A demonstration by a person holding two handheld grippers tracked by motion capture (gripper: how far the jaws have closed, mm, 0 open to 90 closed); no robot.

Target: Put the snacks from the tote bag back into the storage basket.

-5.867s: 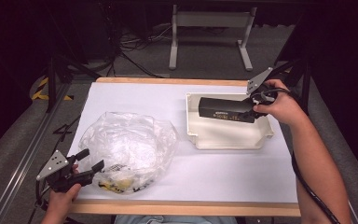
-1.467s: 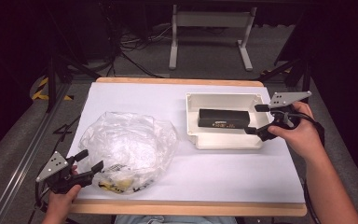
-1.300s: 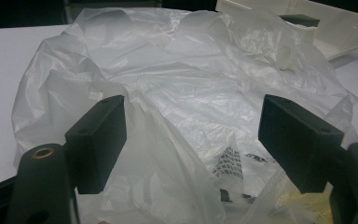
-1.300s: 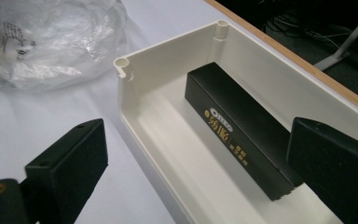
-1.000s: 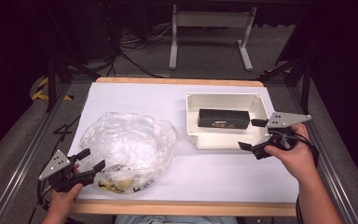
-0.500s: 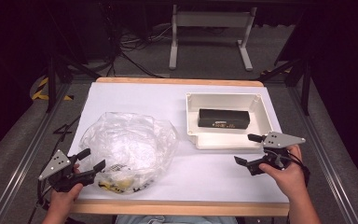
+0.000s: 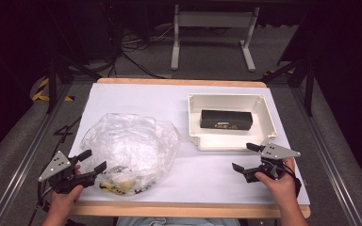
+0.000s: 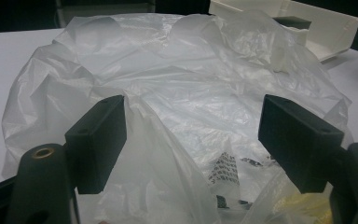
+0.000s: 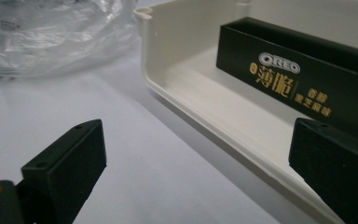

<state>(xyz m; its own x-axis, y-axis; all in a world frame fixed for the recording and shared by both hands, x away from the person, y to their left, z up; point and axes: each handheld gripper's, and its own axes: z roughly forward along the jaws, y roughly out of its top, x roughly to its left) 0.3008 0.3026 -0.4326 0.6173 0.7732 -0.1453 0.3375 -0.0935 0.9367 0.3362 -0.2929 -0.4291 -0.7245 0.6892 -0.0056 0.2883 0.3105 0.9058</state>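
Black jaws of the right tool (image 7: 248,157) stand wide apart, nothing between them, held low over the white desk (image 7: 132,96) near its front right edge, just in front of the tray. Right hand (image 7: 275,181) wraps the tool body; grey three-cornered plate on top. In the right gripper view the right tool (image 9: 200,168) looks at the cream plastic tray (image 9: 200,100) and the dark box (image 9: 303,81) lying in it, "OREO" and gold characters on its side.

Left tool (image 7: 90,161) at the desk's front left corner, jaws also spread, empty, tips at the near edge of the clear plastic bag (image 7: 129,150). Left hand (image 7: 63,200) grips it from below. In the left gripper view the left tool (image 8: 191,135) has crumpled film of the bag (image 8: 177,93) bulging up between and beyond the jaws; cannot tell whether either jaw touches it. Printed wrappers, black and yellow, show through the film.

Tray (image 7: 269,117) sits right of the bag, apart from it; box (image 7: 226,119) lies flat inside
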